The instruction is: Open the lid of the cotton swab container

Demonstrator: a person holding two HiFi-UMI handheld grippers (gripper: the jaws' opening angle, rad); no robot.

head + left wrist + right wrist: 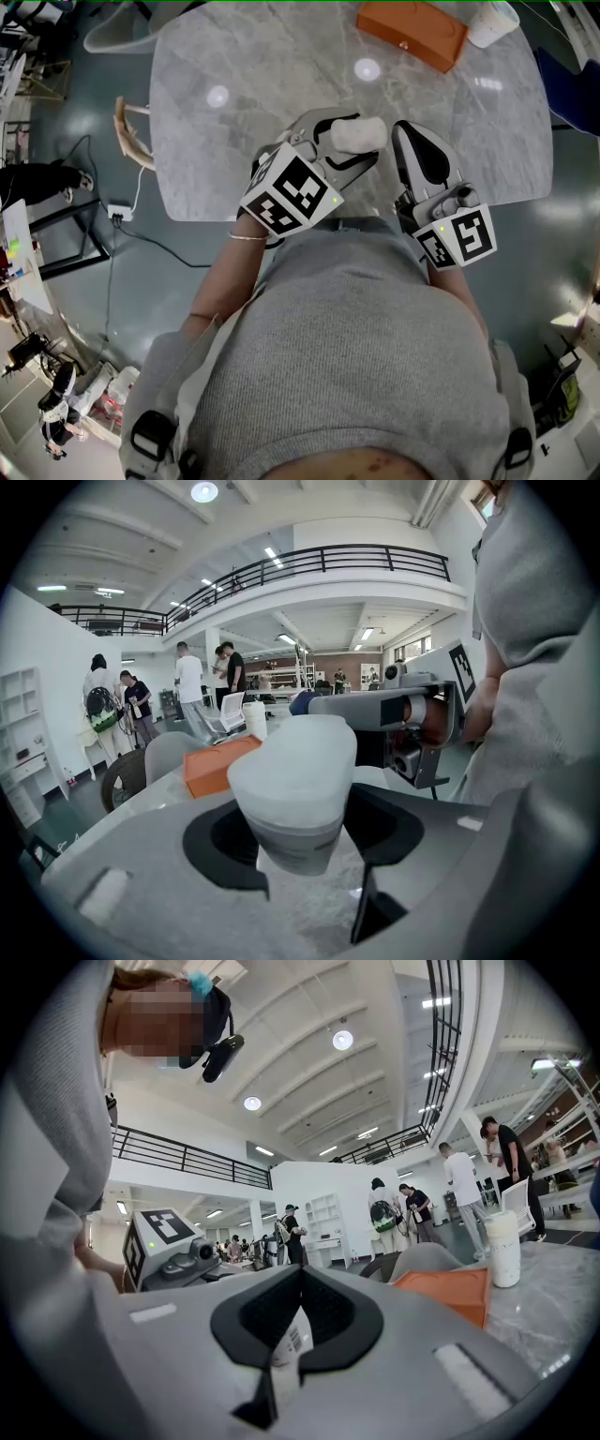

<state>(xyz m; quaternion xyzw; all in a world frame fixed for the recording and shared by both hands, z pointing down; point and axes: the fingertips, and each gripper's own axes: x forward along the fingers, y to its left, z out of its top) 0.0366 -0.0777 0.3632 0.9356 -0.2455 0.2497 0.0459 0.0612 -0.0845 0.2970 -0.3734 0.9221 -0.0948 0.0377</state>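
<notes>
Risk: cotton swab container [292, 799], centre of frame over the desk [281, 75], sits pinched in left hand-held gripper [354, 141], lid [298, 757] on. Right hand-held gripper [409, 141], jaws pressed together, is just beside it; prying could twist it loose.

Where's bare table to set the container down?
Bare: the left half of the marble table to its edge, and the middle strip before the orange box. Crowded: the far right corner with that box and a white cup; the near edge, where the left gripper holds the cotton swab container beside the right gripper.
</notes>
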